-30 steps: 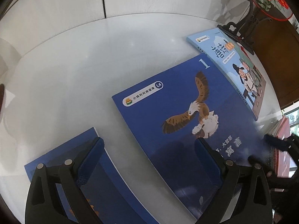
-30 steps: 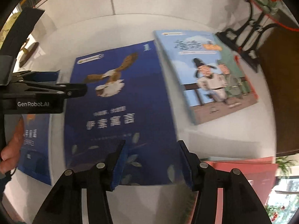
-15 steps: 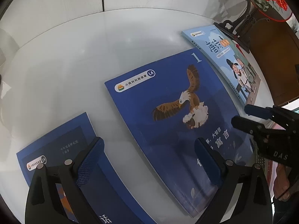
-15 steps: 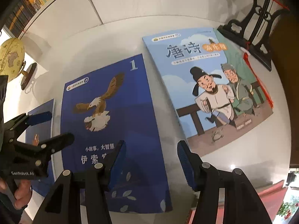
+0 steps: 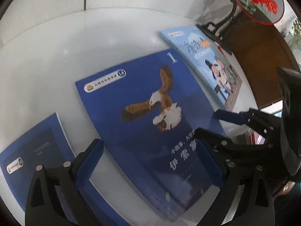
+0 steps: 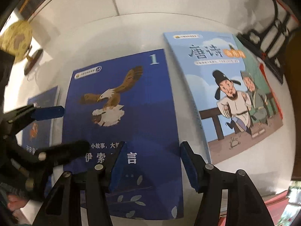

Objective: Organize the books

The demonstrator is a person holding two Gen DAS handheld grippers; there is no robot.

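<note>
A large dark blue book with an eagle (image 5: 150, 113) (image 6: 128, 103) lies flat mid-table. To its right lies a light blue book with two cartoon figures (image 5: 207, 56) (image 6: 225, 94). On its left lies a smaller blue book (image 5: 33, 160) (image 6: 39, 124). My left gripper (image 5: 148, 162) (image 6: 65, 130) hangs open above the eagle book's lower left part, holding nothing. My right gripper (image 6: 154, 162) (image 5: 212, 126) hovers over the same book's lower right part. Its jaws are opening and nothing is between them.
The books lie on a round white table (image 5: 75, 47). A black ornate stand (image 5: 222, 28) (image 6: 267, 43) with a round red-flowered panel (image 5: 257, 1) stands at the back right. A small globe (image 6: 17, 43) stands at the far left. A red book (image 6: 272, 207) lies at the near right.
The right gripper has slid left over the eagle book's right edge and sunk a little, its jaws spreading wider. The left gripper has tilted; it stays open.
</note>
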